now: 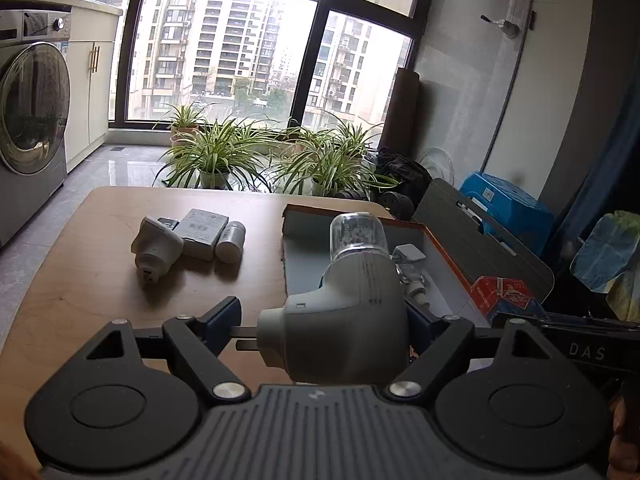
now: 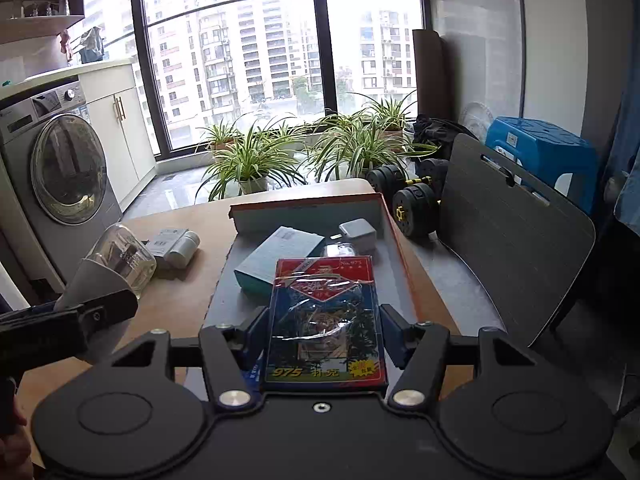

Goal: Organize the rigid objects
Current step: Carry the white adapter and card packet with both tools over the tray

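My left gripper (image 1: 324,324) is shut on a grey device with a clear dome cap (image 1: 352,280), held above the table's near edge beside the open orange-rimmed box (image 1: 304,264). The same device (image 2: 116,264) shows at the left of the right wrist view. My right gripper (image 2: 325,328) is shut on a red and blue card pack (image 2: 326,320), held over the near end of the box (image 2: 386,216). In the box lie a teal and white carton (image 2: 280,256) and a white charger (image 2: 358,234). On the table stand a second grey device (image 1: 156,250), a white carton (image 1: 202,232) and a white bottle (image 1: 231,242).
The wooden table (image 1: 100,280) has a washing machine (image 1: 32,112) to its left and potted plants (image 1: 216,152) behind it by the window. Dumbbells (image 2: 412,208), a dark grey board (image 2: 500,248) and a blue stool (image 2: 540,140) crowd the right side.
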`<state>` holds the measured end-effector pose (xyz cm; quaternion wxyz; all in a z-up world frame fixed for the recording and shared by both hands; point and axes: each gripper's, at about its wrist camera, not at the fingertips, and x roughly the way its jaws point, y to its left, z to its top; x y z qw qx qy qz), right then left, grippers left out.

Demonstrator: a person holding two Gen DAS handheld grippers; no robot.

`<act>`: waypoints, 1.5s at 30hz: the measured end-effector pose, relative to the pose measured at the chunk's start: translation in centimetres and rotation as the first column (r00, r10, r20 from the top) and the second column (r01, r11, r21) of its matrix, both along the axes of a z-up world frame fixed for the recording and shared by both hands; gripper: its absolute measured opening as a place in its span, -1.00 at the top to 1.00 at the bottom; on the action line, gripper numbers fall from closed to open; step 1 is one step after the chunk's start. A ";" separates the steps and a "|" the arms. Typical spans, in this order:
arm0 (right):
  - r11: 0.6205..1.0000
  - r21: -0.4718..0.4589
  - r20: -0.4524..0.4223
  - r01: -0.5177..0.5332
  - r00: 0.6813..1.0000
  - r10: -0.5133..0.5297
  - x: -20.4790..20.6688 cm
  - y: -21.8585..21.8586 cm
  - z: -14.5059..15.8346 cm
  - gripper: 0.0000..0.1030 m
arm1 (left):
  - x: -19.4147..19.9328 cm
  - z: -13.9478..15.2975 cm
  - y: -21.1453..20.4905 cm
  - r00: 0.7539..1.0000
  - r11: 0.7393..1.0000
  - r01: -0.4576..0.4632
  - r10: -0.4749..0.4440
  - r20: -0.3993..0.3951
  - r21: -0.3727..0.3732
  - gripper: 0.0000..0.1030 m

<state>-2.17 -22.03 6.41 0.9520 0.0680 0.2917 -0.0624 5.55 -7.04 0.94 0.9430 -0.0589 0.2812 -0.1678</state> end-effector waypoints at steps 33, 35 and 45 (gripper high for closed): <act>0.999 0.017 -0.004 -0.039 0.999 0.040 0.0 -1.1 -0.9 -0.38 | 0.2 -0.7 -2.6 0.999 0.997 -0.011 0.013 -0.038 0.072 -0.68; 0.999 0.018 -0.003 -0.042 0.999 0.042 0.1 -1.1 -0.9 -0.38 | 0.3 -0.8 -2.7 0.999 0.997 -0.013 0.016 -0.042 0.077 -0.68; 0.999 0.020 -0.009 -0.048 0.999 0.048 0.2 -1.1 -1.0 -0.38 | 0.4 -1.0 -2.8 0.998 0.995 -0.025 0.030 -0.055 0.095 -0.68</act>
